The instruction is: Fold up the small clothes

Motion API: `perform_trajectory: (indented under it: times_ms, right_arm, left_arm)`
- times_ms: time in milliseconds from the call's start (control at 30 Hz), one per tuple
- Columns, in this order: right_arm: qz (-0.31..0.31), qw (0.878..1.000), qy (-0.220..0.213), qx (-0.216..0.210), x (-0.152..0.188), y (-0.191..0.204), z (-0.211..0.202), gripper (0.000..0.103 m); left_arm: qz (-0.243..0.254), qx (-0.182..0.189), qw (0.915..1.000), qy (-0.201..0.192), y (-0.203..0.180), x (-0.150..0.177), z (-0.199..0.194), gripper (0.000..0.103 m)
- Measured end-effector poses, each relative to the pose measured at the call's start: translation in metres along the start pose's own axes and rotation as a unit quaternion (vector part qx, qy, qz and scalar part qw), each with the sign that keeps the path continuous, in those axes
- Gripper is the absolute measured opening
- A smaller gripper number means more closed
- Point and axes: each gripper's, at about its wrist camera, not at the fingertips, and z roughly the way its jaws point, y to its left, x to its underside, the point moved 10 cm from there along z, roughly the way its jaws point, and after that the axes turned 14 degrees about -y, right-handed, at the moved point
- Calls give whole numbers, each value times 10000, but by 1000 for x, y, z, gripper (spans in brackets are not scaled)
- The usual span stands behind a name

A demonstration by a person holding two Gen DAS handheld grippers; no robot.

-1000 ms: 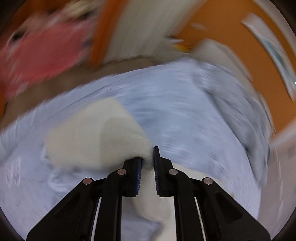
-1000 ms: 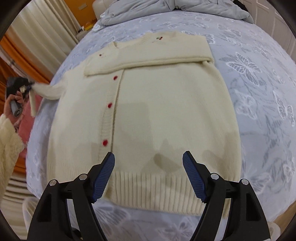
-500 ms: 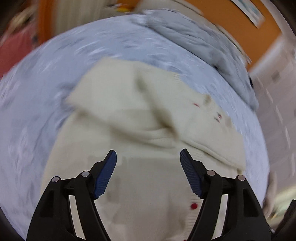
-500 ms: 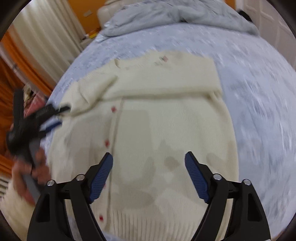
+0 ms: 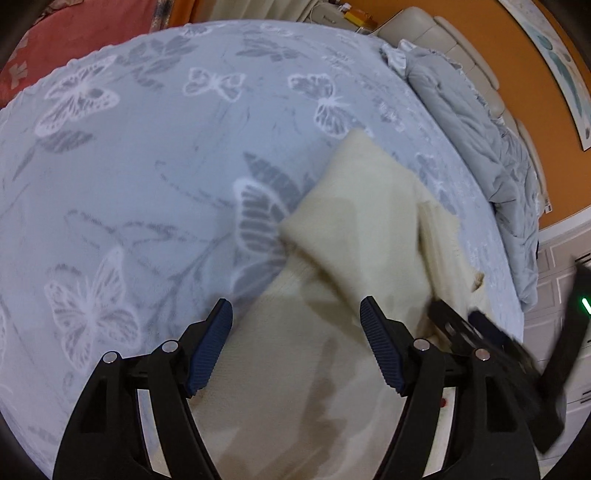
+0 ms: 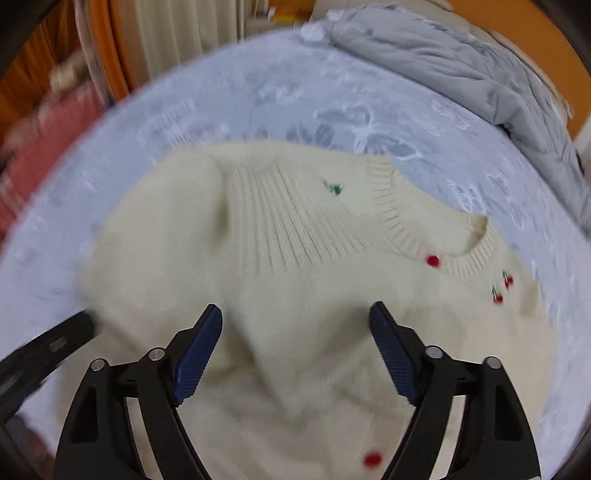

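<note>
A small cream knit cardigan with red buttons and cherry embroidery lies flat on the bed, both sleeves folded across its chest. In the left wrist view the folded sleeve lies over the cardigan's body just ahead of my left gripper, which is open and empty above the cardigan's left edge. My right gripper is open and empty, low over the chest below the ribbed neckline. The right gripper also shows in the left wrist view at the right; the left gripper's arm shows at the lower left of the right wrist view.
The bed has a pale blue sheet with white butterflies. A crumpled grey duvet lies along the headboard side. A red cushion and orange curtains stand beyond the bed's edge.
My left gripper carried the left sleeve across the chest, let go of it and opened. My right gripper moved up from the hem to the chest, staying open.
</note>
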Motion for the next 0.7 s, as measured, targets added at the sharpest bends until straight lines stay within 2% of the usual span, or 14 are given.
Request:
perform_trajectory:
  times_ms: [33,100,133,200,233,267,333,367,400,433,467,500,600,700]
  right_arm:
    - [64,10000,5,-48,-2,-2,2,12]
    - [891,9951,-308,-289,-11,-28,-18,9]
    - [1485,9859,-635,-428,-15,-52,-39,9]
    - [2353,9661,-933,-516,0,-96,-66,9]
    - [2687,9577,-926,-442,18,-118,-71,11]
    - [2872,9536,-837,-347,37,-134,-68,19]
    - [3117,9493,-294,-276,81,-153,-47,26]
    - [3360,9409,-104,-417,96,-157,-40,30]
    - [3599,9312,-157,-553,99,-161,-40,33]
    - [3751,9243,-243,-659,98,-164,-41,48]
    - [3942,9153,-398,-728,95,-170,-45,69]
    - [4045,9102,-520,-715,91,-176,-48,76]
    - [4406,8922,-633,-762,89,-189,-43,79]
    - [4735,8752,-574,-811,97,-196,-32,79]
  left_arm:
    - [15,-24,10000,21,3,1,2,69]
    - [33,32,10000,18,4,1,2,69]
    - [60,71,10000,-5,3,-1,0,69]
    - [52,194,9998,-32,1,-2,-3,69]
    - [-54,322,9995,-15,-4,-1,-6,69]
    - [-147,409,9991,-3,-7,0,-7,70]
    - [-357,555,9978,26,-19,3,-11,72]
    - [-443,629,9970,40,-25,5,-12,77]
    - [-560,712,9959,64,-32,7,-14,80]
    - [-642,739,9952,80,-36,7,-14,80]
    - [-730,782,9942,85,-39,7,-16,80]
    - [-823,838,9930,94,-43,6,-17,80]
    - [-1378,978,9854,199,-46,0,-19,80]
    - [-2059,1209,9704,361,-48,-3,-30,80]
